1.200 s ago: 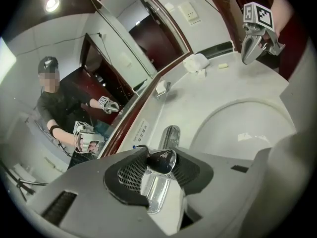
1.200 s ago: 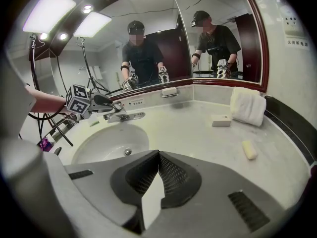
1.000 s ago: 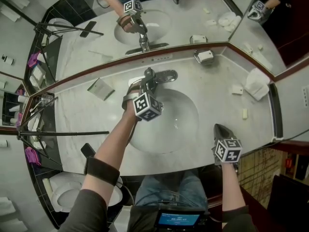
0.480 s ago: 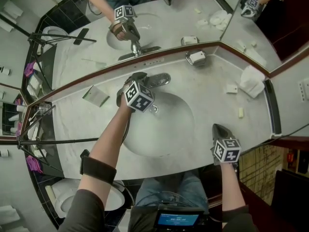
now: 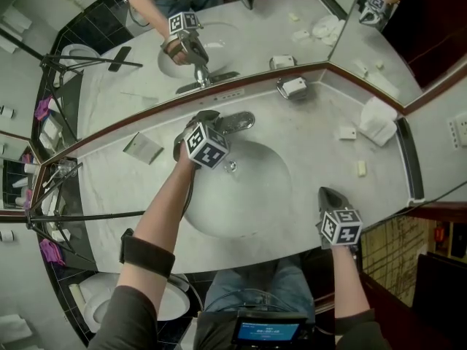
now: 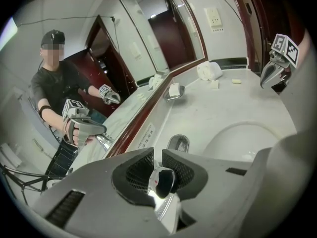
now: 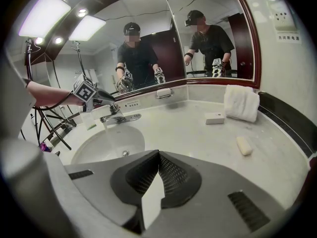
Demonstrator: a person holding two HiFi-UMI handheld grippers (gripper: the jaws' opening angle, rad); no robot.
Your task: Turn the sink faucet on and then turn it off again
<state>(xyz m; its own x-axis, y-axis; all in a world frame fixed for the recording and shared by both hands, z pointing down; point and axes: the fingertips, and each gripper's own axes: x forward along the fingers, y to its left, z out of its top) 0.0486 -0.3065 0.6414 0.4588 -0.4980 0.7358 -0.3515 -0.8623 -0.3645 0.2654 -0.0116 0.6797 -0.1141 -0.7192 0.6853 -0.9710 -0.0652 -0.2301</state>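
A pale marble counter (image 5: 328, 148) curves under a wide mirror (image 5: 248, 28) edged in dark red trim, with an oval sink (image 5: 259, 199) sunk into it. The chrome faucet (image 5: 235, 123) stands at the back rim of the sink, and a stream of water (image 7: 110, 133) falls from its spout into the bowl. The left tongs (image 6: 159, 175) have just been closing, and their pads now clamp the faucet handle (image 6: 166, 182). The right tongs (image 7: 157, 175) are closed and empty, above the counter's front edge, right of the sink. A soap dish (image 5: 292, 87), a folded towel (image 5: 378, 121) and a soap bar (image 5: 362, 168) lie on the counter's right side. A toilet (image 5: 109, 297) stands below on the left.
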